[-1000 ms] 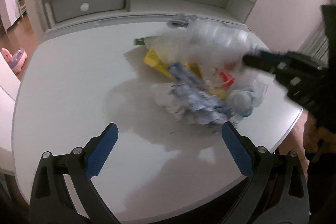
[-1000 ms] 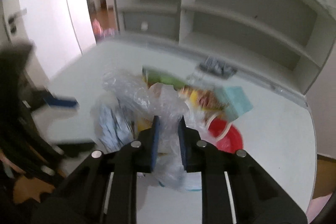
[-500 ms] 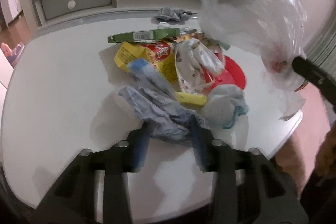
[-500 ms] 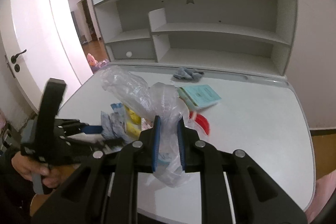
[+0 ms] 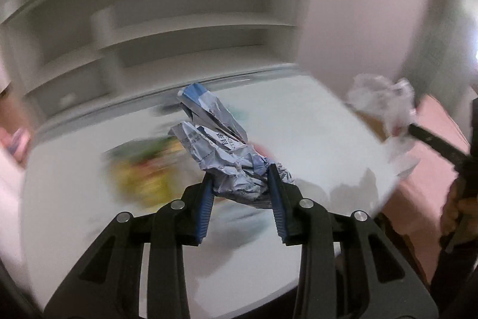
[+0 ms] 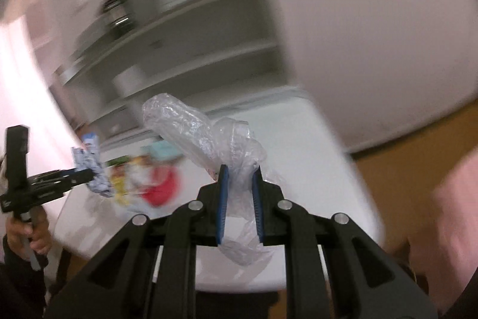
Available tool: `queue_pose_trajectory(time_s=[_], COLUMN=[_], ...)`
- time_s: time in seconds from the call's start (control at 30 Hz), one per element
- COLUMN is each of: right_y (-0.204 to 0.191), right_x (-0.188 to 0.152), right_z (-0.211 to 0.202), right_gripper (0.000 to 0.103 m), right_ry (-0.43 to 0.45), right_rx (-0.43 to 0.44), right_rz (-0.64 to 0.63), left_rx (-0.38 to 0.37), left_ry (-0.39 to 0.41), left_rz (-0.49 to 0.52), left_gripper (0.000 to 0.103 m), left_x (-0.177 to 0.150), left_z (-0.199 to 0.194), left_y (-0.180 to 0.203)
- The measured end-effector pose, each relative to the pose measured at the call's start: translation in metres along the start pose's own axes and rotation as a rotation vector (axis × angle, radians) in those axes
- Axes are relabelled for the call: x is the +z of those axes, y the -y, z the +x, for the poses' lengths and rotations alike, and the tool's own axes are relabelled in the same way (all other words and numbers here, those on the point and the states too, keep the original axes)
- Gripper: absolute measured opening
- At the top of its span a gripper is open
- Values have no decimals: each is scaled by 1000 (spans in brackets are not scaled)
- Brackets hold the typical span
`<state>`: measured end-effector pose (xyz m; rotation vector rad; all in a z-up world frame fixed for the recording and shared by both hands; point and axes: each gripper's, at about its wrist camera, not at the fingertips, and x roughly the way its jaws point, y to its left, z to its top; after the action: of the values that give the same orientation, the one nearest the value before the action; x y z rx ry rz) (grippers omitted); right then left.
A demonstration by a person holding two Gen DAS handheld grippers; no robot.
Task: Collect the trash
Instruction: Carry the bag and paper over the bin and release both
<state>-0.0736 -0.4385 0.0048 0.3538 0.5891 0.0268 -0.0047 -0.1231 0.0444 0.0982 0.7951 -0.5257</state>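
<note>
My left gripper is shut on a crumpled blue-and-silver wrapper, lifted off the white table. In the right wrist view that wrapper hangs from the left gripper at the far left, with a hand on its handle. My right gripper is shut on a clear plastic bag, held above the table's right end. The same bag shows at the right of the left wrist view. A blurred pile of trash with yellow, green and red pieces stays on the table.
White shelving stands behind the table against the wall. A red round item lies among the trash. Wooden floor lies beyond the table's right edge. A pale wall fills the right side.
My left gripper closed on the blue-and-silver wrapper and lifted it off the pile. My right gripper carried the clear bag away to the right and rolled; both views are now motion-blurred.
</note>
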Motion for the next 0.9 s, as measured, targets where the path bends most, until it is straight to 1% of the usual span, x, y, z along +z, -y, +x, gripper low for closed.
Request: queue_pose_trajectory(time_s=[0.03, 0.1, 0.13, 0.17, 0.23, 0.27, 0.3, 0.37, 0.4, 0.43, 0.47, 0.53, 0.57, 0.63, 0.67, 0.73, 0.8, 0.9], right_y=[27, 72, 98, 121, 158, 174, 196, 225, 244, 255, 267, 293, 302, 321, 327, 342, 348, 360], right_x=[-8, -24, -36, -48, -74, -86, -103, -127, -144, -155, -166, -191, -199, -218, -225, -239, -245, -248], right_z=[-9, -26, -36, -45, -61, -67, -74, -80, -82, -81, -80, -72, -66, -53, -48, -40, -28, -18], right_gripper=[16, 16, 16, 16, 16, 16, 16, 16, 16, 16, 16, 16, 16, 16, 16, 16, 16, 16], right_ry=[8, 16, 19, 18, 11, 4, -8, -32, -51, -68, -86, -136, -157, -201, -218, -247, -269, -285], right_rx=[-53, -129, -176, -226, -304, -337, -383, -426, -454, -471, -486, -519, -527, -536, -536, -530, -521, -513], right_rz=[49, 137, 189, 232, 306, 339, 390, 458, 505, 534, 563, 627, 652, 705, 721, 750, 768, 783], left_rx=[-47, -143, -176, -222, -291, -354, -393, -450, -497, -515, -533, -560, -566, -574, -576, -550, -534, -510], left_ry=[-1, -4, -2, -6, -42, -75, -102, -153, -186, -205, -242, -301, -322, -406, -432, -472, -521, -559], left_rz=[35, 136, 172, 224, 292, 336, 371, 418, 451, 474, 499, 519, 523, 536, 535, 538, 520, 506], left_gripper=[34, 34, 34, 34, 34, 34, 34, 34, 35, 35, 35, 35, 35, 35, 35, 35, 35, 35], left_x=[5, 13, 15, 16, 13, 7, 1, -10, -22, -31, -42, -57, -64, -85, -93, -109, -123, -135], left_z=[10, 34, 42, 58, 82, 99, 113, 135, 154, 166, 184, 217, 234, 274, 285, 315, 338, 364], left_y=[22, 81, 103, 138, 186, 219, 243, 277, 304, 319, 336, 354, 362, 377, 381, 390, 395, 398])
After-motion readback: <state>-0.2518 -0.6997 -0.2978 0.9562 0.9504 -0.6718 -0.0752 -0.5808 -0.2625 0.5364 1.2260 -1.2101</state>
